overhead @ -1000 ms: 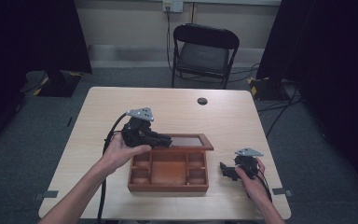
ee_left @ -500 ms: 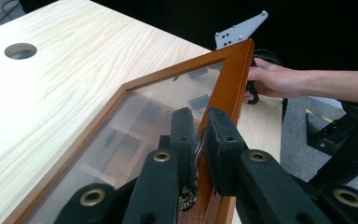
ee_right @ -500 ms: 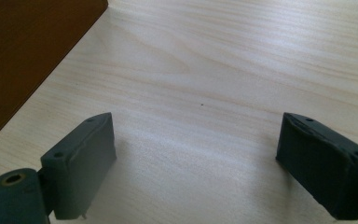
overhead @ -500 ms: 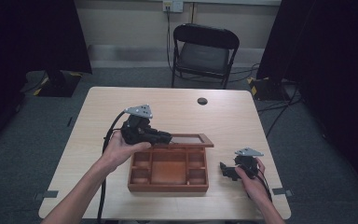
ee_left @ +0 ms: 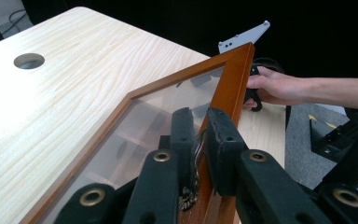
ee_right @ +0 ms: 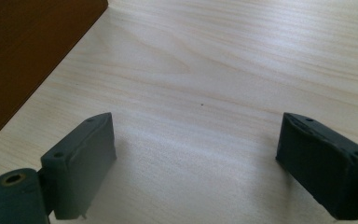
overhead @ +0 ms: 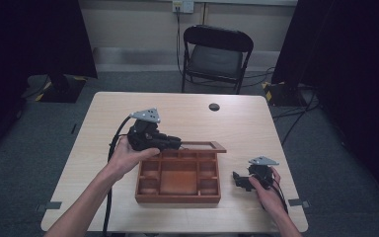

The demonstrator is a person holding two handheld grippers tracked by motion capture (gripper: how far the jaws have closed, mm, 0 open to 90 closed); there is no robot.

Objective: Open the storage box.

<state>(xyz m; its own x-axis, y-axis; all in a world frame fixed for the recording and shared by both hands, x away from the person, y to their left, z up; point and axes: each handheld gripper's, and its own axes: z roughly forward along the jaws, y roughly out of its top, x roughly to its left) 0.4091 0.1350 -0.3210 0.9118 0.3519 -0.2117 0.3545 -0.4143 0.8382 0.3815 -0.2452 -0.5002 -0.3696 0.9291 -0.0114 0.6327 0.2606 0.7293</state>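
A brown wooden box point(overhead: 177, 199) with several compartments sits at the table's near middle. Its glass-paned lid point(overhead: 201, 146) stands raised at the back, tilted open. My left gripper point(overhead: 176, 143) is shut on the lid's left frame edge. In the left gripper view the pads of my left gripper point(ee_left: 200, 135) pinch the wooden frame point(ee_left: 233, 79) near a small metal clasp, and the glass pane point(ee_left: 154, 121) lies to their left. To the right of the box my right gripper point(overhead: 238, 178) rests low on the table. My right gripper point(ee_right: 196, 154) is open over bare wood, with the box's side wall point(ee_right: 23, 51) at upper left.
A round cable hole point(overhead: 214, 106) lies in the tabletop near the far edge. A black folding chair point(overhead: 217, 54) stands behind the table. Cables trail from both grippers toward the near edge. The person's other hand point(ee_left: 270, 86) shows beyond the lid.
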